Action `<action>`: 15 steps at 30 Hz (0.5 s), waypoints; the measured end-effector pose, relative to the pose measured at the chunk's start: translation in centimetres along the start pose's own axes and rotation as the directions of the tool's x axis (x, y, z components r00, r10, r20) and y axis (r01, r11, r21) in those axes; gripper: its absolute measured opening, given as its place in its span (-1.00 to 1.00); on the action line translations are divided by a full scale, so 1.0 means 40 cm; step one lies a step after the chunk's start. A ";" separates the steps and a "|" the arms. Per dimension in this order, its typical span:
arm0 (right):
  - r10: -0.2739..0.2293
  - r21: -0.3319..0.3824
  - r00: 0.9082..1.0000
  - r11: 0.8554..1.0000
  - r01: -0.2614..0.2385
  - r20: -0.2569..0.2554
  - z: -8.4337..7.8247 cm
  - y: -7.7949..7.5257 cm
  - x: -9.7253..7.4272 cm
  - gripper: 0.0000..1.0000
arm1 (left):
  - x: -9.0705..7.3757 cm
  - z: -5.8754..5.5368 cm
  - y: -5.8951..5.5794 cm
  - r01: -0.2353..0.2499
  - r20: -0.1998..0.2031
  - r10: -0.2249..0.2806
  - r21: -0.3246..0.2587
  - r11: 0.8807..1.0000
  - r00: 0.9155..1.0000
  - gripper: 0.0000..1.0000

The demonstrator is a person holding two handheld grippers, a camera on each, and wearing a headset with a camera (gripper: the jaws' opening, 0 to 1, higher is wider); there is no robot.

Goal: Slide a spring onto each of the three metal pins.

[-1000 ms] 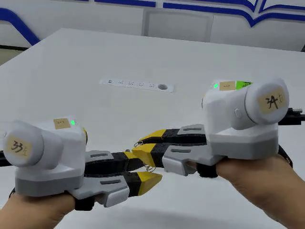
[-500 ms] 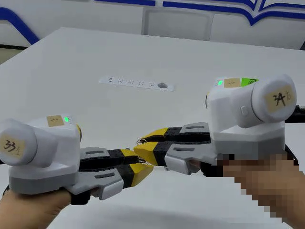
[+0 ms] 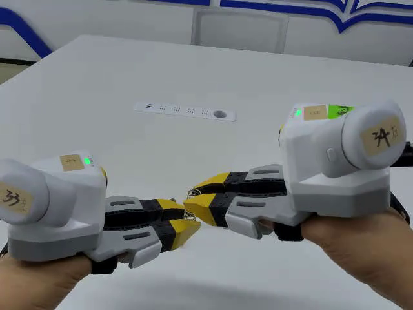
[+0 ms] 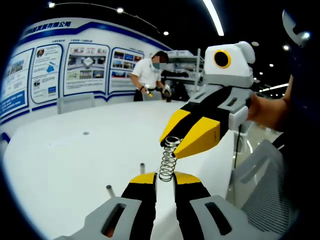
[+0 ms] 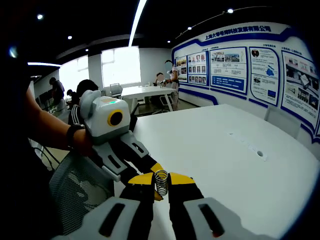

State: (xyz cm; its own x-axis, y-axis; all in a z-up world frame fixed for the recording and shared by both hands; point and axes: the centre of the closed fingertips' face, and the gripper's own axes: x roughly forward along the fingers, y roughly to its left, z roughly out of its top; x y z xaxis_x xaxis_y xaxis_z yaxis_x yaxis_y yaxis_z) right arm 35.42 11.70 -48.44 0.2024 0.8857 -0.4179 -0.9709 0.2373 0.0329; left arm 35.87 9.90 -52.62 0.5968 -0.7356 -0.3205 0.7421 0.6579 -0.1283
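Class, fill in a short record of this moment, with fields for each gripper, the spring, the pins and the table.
left gripper: shut on one end of the spring
right gripper: shut on the spring's other end
spring: held in the air between both grippers
pins: two stand upright on the table, both bare
table: white, with a power strip

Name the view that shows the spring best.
The left gripper view: the spring shows side-on, coil by coil, running from the left gripper to the right gripper. The right gripper view shows it end-on, as a ring. In the head view a small wire loop peeks out at the jaw tips.
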 end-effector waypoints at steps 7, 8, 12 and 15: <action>-0.023 -0.002 1.000 1.000 0.023 0.002 0.000 -0.026 -0.005 -0.78 | -0.006 -0.008 0.007 -0.003 -0.009 0.003 -0.002 1.000 1.000 -0.57; -0.027 -0.002 1.000 1.000 0.027 0.001 -0.001 -0.030 -0.007 -0.78 | -0.010 -0.009 0.009 -0.005 -0.009 0.005 -0.004 1.000 1.000 -0.55; -0.051 -0.001 0.999 0.999 0.051 0.003 -0.001 -0.055 -0.018 -0.78 | -0.026 -0.013 0.020 -0.018 -0.010 0.018 -0.006 1.000 1.000 -0.45; -0.079 0.003 0.997 0.997 0.079 0.010 0.001 -0.080 -0.029 -0.78 | -0.042 -0.016 0.031 -0.033 -0.010 0.033 -0.010 0.999 0.999 -0.38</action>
State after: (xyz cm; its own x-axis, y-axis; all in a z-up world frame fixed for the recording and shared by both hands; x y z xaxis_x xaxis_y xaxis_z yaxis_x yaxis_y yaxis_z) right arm 38.32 9.92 -48.01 0.2792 0.8681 -0.4104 -0.9516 0.3074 0.0029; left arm 35.59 12.07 -52.83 0.6179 -0.7120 -0.3335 0.7189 0.6834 -0.1272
